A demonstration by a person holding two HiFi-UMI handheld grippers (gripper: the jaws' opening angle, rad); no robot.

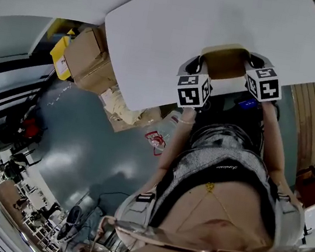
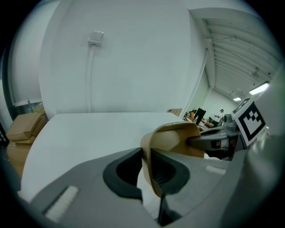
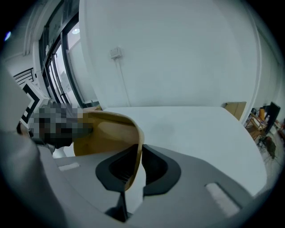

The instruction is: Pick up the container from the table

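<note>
Tan thin-walled open container (image 1: 224, 60) at the near edge of the white table (image 1: 161, 28), gripped from both sides. Left gripper (image 2: 147, 167) is clamped on its left wall, right gripper (image 3: 137, 167) on its right wall, each with one pad inside and one outside. Can't tell if it's clear of the tabletop.

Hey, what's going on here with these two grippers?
A person works two grippers, both clamped on a tan open container. The left gripper pinches one side wall and the right gripper pinches the opposite wall. The container is at the near edge of the white table. Whether it is lifted clear isn't visible.
</note>
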